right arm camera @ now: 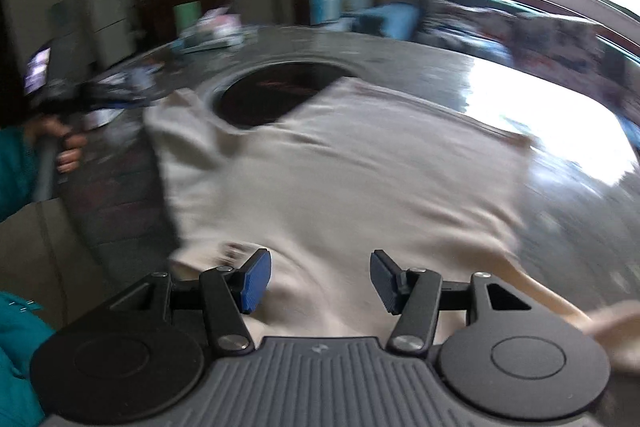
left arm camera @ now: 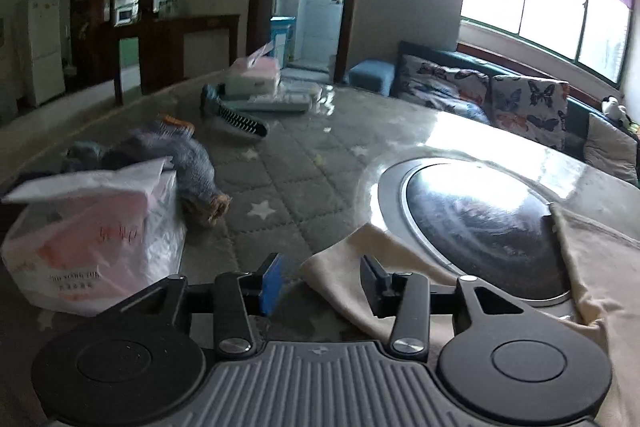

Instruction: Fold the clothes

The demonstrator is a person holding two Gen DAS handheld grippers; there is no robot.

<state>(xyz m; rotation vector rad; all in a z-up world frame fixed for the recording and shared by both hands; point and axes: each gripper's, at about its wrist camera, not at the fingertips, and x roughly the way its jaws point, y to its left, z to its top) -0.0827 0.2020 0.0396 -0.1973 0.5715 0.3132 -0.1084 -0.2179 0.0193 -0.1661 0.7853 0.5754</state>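
A cream garment (right arm camera: 340, 167) lies spread flat on the table, and its far edge covers part of a round dark glass inset (right arm camera: 276, 91). My right gripper (right arm camera: 320, 279) hovers open over the garment's near edge, nothing between its blue pads. The right wrist view is motion-blurred. In the left wrist view, my left gripper (left arm camera: 322, 283) is open, and a corner of the cream garment (left arm camera: 344, 291) lies below and between its fingers, unpinched. The glass inset (left arm camera: 480, 219) sits just beyond. At the left of the right wrist view, a hand (right arm camera: 68, 147) holds the other gripper's handle.
The table wears a grey quilted star cover (left arm camera: 280, 187). On it sit a white plastic bag (left arm camera: 92, 235), a heap of grey-blue clothes (left arm camera: 184, 155), a striped dark item (left arm camera: 240, 119) and a tissue box (left arm camera: 252, 75). A sofa with butterfly cushions (left arm camera: 500, 99) stands behind.
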